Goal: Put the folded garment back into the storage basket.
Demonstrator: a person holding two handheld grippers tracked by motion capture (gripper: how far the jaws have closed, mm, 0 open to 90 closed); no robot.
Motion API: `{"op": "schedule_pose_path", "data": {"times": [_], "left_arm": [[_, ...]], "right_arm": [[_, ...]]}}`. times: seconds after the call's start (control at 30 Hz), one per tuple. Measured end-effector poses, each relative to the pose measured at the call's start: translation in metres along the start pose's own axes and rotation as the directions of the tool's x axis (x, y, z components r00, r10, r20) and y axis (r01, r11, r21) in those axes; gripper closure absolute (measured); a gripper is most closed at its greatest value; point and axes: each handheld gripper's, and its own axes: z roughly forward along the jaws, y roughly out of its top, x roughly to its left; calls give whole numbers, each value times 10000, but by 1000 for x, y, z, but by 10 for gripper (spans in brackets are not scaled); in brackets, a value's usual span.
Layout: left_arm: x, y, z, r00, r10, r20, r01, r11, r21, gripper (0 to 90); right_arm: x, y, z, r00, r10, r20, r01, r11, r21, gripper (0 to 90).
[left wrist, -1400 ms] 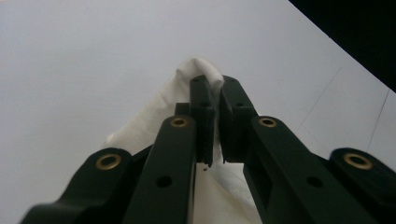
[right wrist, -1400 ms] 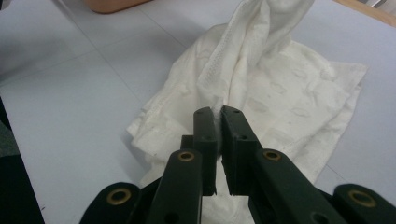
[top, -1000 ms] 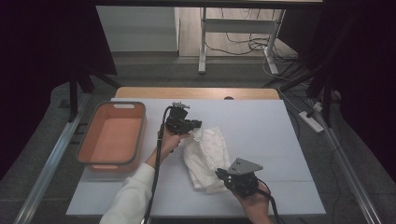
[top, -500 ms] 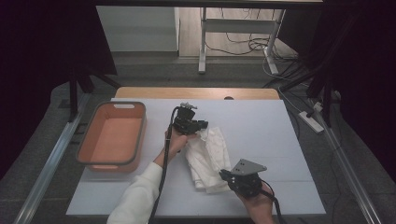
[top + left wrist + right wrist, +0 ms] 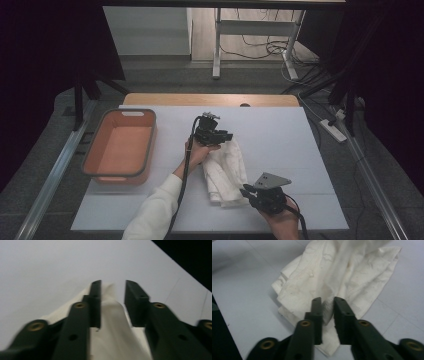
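A white cloth (image 5: 226,171) lies folded lengthwise on the pale table (image 5: 280,145), to the right of an orange bin (image 5: 119,148). The left gripper (image 5: 216,134) sits at the cloth's far end; its jaws have just been opening and stand apart, a raised ridge of cloth (image 5: 110,315) between them with a gap on the right side. The right gripper (image 5: 248,192) is at the near end; its jaws, also just opening, are narrow, a fold of cloth (image 5: 327,307) still between them
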Motion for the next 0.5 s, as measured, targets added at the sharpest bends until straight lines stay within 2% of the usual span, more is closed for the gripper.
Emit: {"op": "schedule_pose_path", "data": {"times": [0.03,0.07,0.2,0.33,0.37,0.43,0.5], "left_arm": [[0,0,0,10000,0,0,0,10000,0,543],[-3,1,-5,9998,177,-54,-178,9996,-228,503],[-5,1,-18,9990,392,-213,-402,9979,-506,451],[-5,-2,-28,9980,504,-390,-527,9969,-582,433],[-4,-5,-34,9976,529,-439,-555,9967,-600,431],[-4,-9,-39,9974,532,-483,-565,9960,-685,428],[-3,-11,-43,9969,579,-527,-613,9959,-666,428]], "right_arm": [[0,0,0,10000,0,0,0,10000,0,712],[1,-1,-4,9997,30,253,-28,10000,-64,605],[1,0,-12,9995,103,290,-93,9994,-334,522],[3,5,-13,10000,-22,77,25,9993,-371,500],[8,8,-10,9996,-190,-191,183,9992,-346,492],[12,12,-4,9982,-425,-416,414,9988,-276,491],[14,13,-1,9975,-518,-478,508,9984,-229,491]]}}
